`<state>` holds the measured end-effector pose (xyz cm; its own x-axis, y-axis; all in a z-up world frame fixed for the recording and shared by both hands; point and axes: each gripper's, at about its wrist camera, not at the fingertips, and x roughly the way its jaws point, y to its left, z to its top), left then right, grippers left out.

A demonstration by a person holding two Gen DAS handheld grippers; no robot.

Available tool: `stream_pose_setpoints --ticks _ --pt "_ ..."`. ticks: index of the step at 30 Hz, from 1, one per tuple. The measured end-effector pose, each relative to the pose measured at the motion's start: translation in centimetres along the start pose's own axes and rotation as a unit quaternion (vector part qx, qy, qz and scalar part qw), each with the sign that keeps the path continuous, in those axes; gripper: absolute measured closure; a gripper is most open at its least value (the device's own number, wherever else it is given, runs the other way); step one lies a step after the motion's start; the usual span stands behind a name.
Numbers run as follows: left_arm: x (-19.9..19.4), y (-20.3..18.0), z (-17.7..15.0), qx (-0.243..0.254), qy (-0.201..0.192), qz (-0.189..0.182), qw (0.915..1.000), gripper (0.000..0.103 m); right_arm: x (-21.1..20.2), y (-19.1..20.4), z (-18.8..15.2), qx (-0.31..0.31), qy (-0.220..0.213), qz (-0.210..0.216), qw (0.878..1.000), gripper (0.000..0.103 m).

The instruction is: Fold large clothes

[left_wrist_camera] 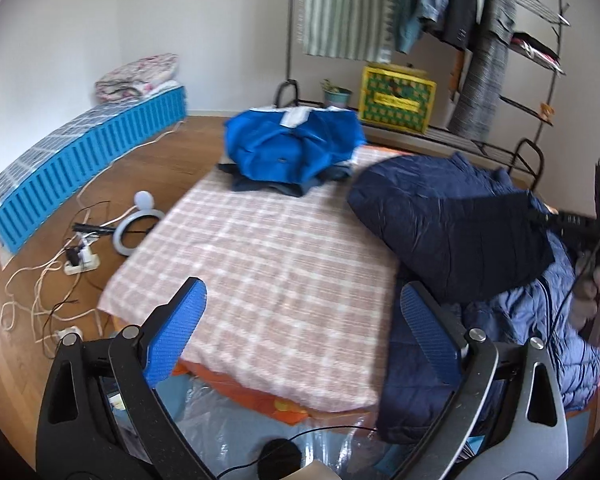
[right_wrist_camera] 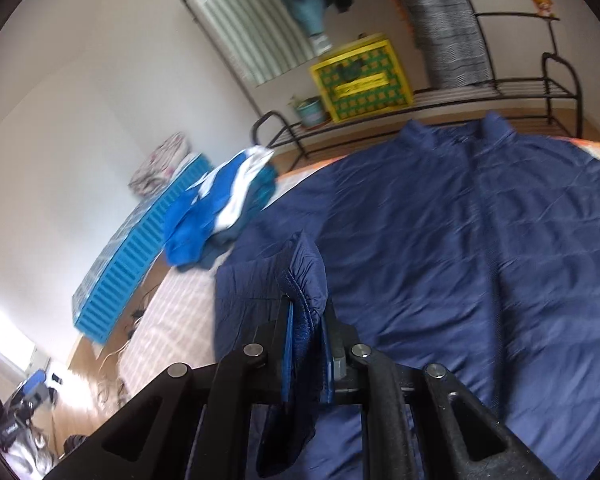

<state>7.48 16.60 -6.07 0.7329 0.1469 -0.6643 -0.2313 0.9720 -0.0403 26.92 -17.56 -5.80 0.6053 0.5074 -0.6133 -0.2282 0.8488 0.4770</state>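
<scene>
A large navy quilted jacket [left_wrist_camera: 452,220] lies on the right side of the checked bed cover [left_wrist_camera: 268,264]. In the right wrist view the jacket [right_wrist_camera: 480,240] is spread front up, collar toward the far rack. My right gripper [right_wrist_camera: 306,312] is shut on the jacket's sleeve cuff [right_wrist_camera: 304,272] and holds it lifted over the body; it shows in the left wrist view [left_wrist_camera: 556,218] at the right edge. My left gripper [left_wrist_camera: 300,308] is open and empty above the cover, with its right finger [left_wrist_camera: 428,328] beside the jacket's near edge.
A bright blue garment [left_wrist_camera: 292,148] sits piled at the bed's far end. A clothes rack [left_wrist_camera: 440,12] and a yellow crate [left_wrist_camera: 398,98] stand behind. A blue mattress [left_wrist_camera: 88,164], cables and a power strip [left_wrist_camera: 80,262] lie on the wooden floor at left.
</scene>
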Motion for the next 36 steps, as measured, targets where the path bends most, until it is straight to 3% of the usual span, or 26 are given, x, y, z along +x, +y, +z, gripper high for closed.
stream_pose_setpoints --ticks 9,16,23,26,28,30,36 --pt "10.0 -8.5 -2.5 0.019 0.076 -0.104 0.9914 0.003 0.3 -9.7 6.2 0.008 -0.044 -0.085 0.995 0.093" --pt "14.4 -12.6 -4.2 0.066 0.088 -0.089 0.9899 0.003 2.7 -17.6 8.2 0.048 -0.038 -0.147 0.987 0.093" --pt "15.0 -13.3 -4.6 0.089 0.086 -0.083 0.9888 0.003 6.3 -21.4 9.5 0.065 -0.013 -0.161 0.985 0.093" --pt "14.7 -13.1 -4.3 0.089 0.081 -0.081 0.9894 0.003 7.4 -22.3 9.4 0.063 0.009 -0.203 0.977 0.087" --pt "14.2 -12.9 -3.9 0.088 0.076 -0.078 0.9902 0.003 7.6 -22.7 9.4 0.063 0.018 -0.240 0.969 0.069" --pt "13.5 -12.7 -3.5 0.087 0.066 -0.077 0.9911 0.003 6.8 -23.3 9.4 0.073 0.011 -0.248 0.966 0.050" --pt "10.6 -12.7 -2.3 0.104 0.020 -0.072 0.9918 0.003 0.6 -22.8 8.4 0.112 -0.036 -0.203 0.972 0.048"
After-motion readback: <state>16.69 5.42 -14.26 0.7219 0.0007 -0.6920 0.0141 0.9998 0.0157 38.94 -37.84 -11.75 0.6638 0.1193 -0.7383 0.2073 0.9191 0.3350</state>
